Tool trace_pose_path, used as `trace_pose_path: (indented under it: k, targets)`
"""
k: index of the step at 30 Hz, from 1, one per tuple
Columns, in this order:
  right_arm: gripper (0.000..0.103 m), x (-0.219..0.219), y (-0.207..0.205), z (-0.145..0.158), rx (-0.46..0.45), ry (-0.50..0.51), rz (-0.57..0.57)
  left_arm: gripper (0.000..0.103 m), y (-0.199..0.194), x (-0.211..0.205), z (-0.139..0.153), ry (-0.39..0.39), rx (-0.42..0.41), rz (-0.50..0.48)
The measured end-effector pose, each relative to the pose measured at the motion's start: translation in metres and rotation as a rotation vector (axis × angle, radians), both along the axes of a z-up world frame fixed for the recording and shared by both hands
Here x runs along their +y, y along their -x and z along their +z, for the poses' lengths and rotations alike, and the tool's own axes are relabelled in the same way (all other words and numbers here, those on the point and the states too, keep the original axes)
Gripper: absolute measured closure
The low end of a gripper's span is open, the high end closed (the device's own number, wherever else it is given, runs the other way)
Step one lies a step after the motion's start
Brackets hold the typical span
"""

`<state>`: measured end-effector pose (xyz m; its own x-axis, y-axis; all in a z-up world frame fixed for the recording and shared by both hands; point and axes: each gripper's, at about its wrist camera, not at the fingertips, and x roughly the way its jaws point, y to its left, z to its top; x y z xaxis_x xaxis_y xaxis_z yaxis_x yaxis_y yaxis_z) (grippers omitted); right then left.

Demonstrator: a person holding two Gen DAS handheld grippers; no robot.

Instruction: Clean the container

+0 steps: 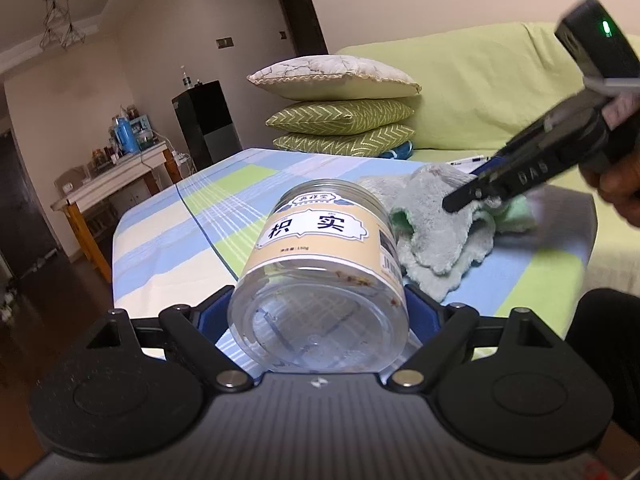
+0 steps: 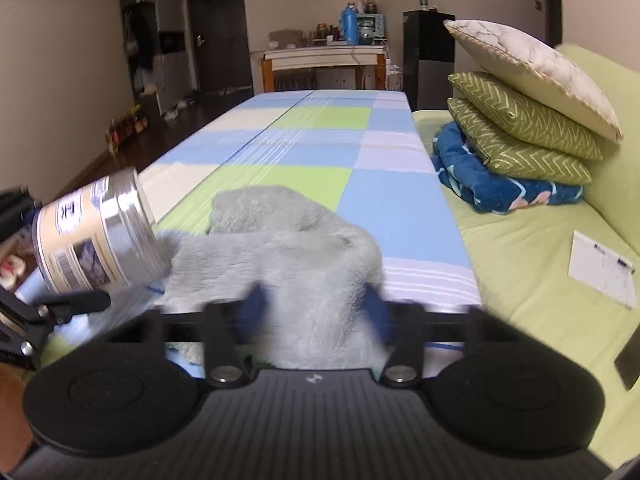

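Jar (image 1: 320, 280) clamped in left gripper (image 1: 318, 312); right gripper (image 2: 312, 312) pinching grey cloth (image 2: 296, 248) on table (image 2: 312, 148). Next: cloth lifted left, into jar mouth.

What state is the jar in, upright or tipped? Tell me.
Tipped. The jar is held by the left gripper with its clear base toward the camera and its lidless mouth angled away and up, above the table.

Grey-green cloth (image 2: 280, 240), checked blue-green tablecloth (image 2: 320, 152)
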<state>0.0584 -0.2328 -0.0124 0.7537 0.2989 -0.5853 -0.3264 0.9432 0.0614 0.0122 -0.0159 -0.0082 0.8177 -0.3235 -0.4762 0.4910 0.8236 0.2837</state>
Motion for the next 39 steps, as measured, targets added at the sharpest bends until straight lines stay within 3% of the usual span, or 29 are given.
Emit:
trace_pose_path:
  k: [1, 2, 9, 12, 18, 21, 24, 28, 35, 39]
  targets:
    - [0.091, 0.000, 0.001, 0.003, 0.000, -0.012, 0.003, 0.016, 0.000, -0.002, 0.000, -0.009, -0.003, -0.001]
    - [0.093, 0.000, 0.003, 0.007, -0.006, -0.029, 0.006, 0.016, -0.001, -0.004, 0.000, -0.015, -0.006, -0.003]
    - [0.095, 0.003, 0.028, 0.065, -0.093, -0.275, 0.140, 0.016, 0.003, -0.013, -0.003, -0.056, -0.031, -0.003]
    - [0.095, 0.020, 0.033, 0.080, -0.099, -0.315, 0.231, 0.016, 0.005, -0.015, -0.004, -0.068, -0.036, -0.003]
    - [0.096, 0.068, 0.021, 0.058, -0.049, -0.201, 0.333, 0.016, 0.005, -0.019, -0.005, -0.078, -0.032, 0.000]
    - [0.097, 0.078, 0.018, 0.053, -0.097, -0.136, 0.341, 0.018, 0.007, -0.021, -0.007, -0.091, -0.031, -0.002]
    - [0.097, 0.078, 0.008, 0.054, -0.142, -0.081, 0.275, 0.018, 0.009, -0.022, -0.008, -0.085, -0.034, 0.000]
    - [0.095, 0.073, -0.001, 0.053, -0.130, -0.122, 0.263, 0.018, 0.010, -0.022, -0.009, -0.078, -0.035, -0.001]
    - [0.095, 0.092, 0.026, 0.054, -0.121, -0.144, 0.433, 0.018, 0.010, -0.023, -0.009, -0.077, -0.039, 0.000]
    - [0.096, 0.096, 0.024, 0.056, -0.129, -0.126, 0.452, 0.018, 0.012, -0.023, -0.008, -0.077, -0.040, 0.000]
